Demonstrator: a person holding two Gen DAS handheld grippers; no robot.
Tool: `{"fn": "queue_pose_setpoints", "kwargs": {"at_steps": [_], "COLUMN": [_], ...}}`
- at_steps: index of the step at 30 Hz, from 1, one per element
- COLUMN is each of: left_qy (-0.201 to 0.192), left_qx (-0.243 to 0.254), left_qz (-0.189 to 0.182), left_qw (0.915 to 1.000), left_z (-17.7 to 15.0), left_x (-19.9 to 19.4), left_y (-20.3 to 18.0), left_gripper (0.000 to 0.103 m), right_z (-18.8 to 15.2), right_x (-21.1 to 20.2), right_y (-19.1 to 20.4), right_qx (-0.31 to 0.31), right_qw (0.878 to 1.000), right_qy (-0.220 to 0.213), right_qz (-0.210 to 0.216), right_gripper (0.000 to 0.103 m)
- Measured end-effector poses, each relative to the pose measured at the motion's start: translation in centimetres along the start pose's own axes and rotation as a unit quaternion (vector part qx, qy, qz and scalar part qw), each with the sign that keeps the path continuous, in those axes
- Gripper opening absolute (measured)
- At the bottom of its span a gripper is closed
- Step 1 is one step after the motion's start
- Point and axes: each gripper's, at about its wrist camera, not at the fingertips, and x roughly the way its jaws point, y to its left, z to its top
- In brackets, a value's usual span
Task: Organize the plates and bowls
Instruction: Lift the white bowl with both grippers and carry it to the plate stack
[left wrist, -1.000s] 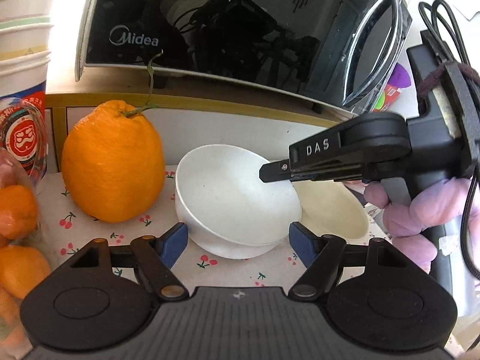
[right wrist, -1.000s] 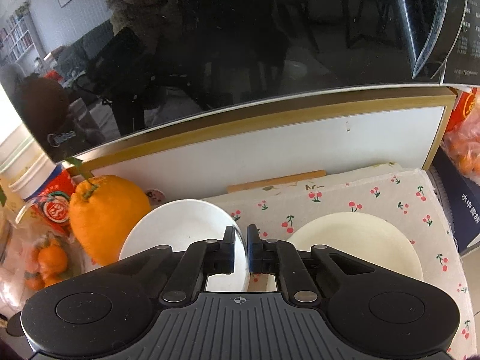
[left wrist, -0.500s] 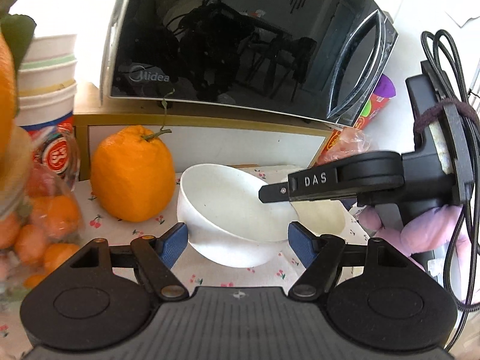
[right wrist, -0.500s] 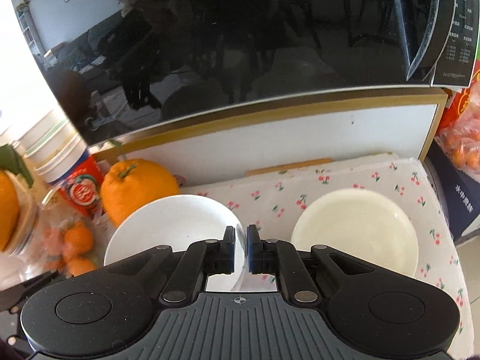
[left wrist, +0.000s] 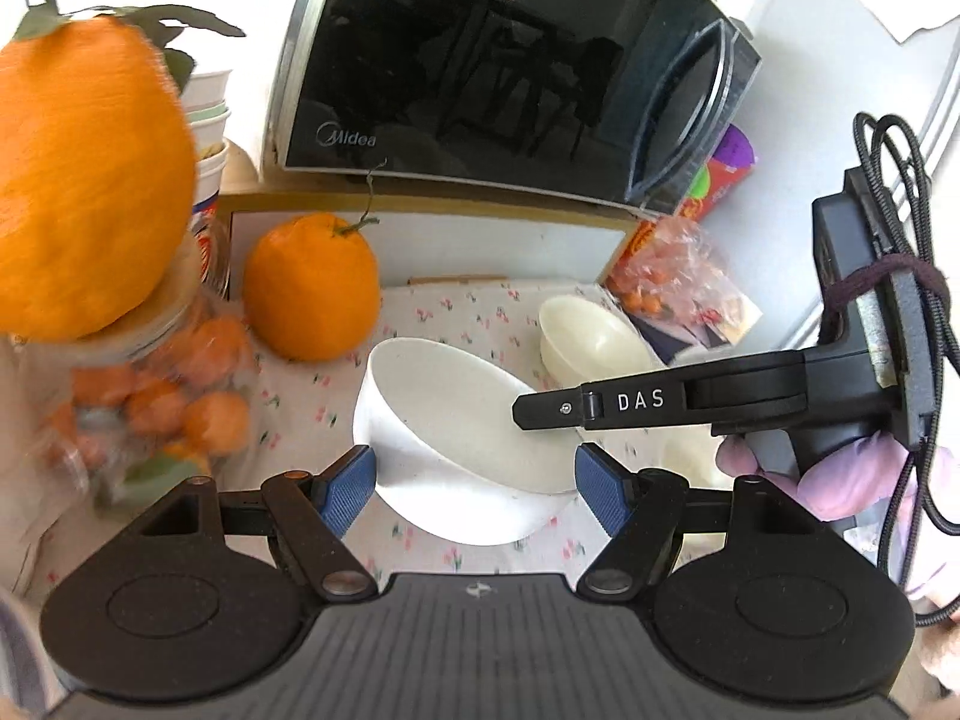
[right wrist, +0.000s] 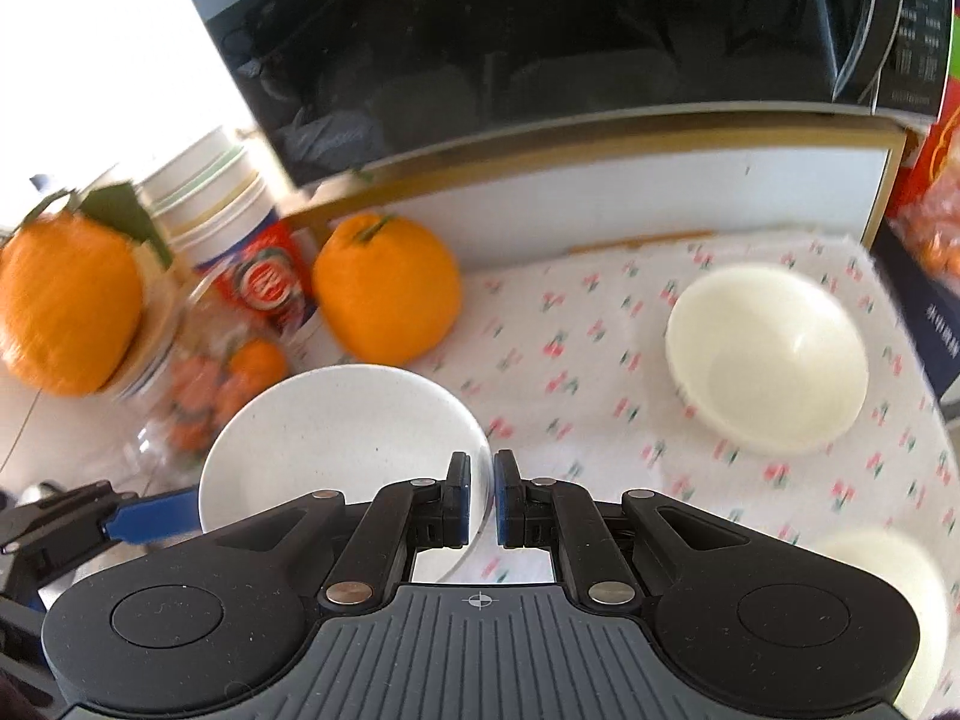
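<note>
Left view: the left gripper point(left wrist: 474, 480) stands wide, its pads beside the tilted white bowl point(left wrist: 456, 432) without pressing it. The microwave point(left wrist: 510, 66) reads "Midea"; the right gripper point(left wrist: 540, 411) reads "DAS".

Right view: the right gripper point(right wrist: 479, 495) pinches the white bowl's point(right wrist: 342, 438) rim above the cherry-print cloth point(right wrist: 576, 336); a cream bowl point(right wrist: 768, 360) sits apart.

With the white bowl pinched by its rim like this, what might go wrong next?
1. The right gripper holds the white bowl only by a thin stretch of rim, and the bowl hangs tilted; it might pivot or slip out.
2. The left gripper straddles the bowl without its pads touching, so it gives no backup.
3. The large orange and the jar of small oranges sit close by; a swing could knock them.
</note>
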Motion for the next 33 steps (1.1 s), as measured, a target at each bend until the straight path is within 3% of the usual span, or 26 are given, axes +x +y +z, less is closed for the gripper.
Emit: {"fn": "queue_pose_setpoints", "kwargs": {"at_steps": [15, 33], "left_qy": [0.059, 0.134], "left_qx": [0.007, 0.020], "left_qz": [-0.032, -0.029], "left_qw": [0.9977, 0.9903], "left_z": [-3.2, -6.2], "left_x": [-3.6, -3.0], "left_y": [1.3, 3.3], "left_gripper": [0.069, 0.069], "right_z": [-5.6, -7.2], "right_x": [-2.4, -2.0], "right_y": [2.7, 5.0], "right_qx": [0.001, -0.036], "right_qw": [0.999, 0.996], "right_qy": [0.041, 0.071], "right_qz": [0.035, 0.041], "right_gripper": [0.009, 0.009]}}
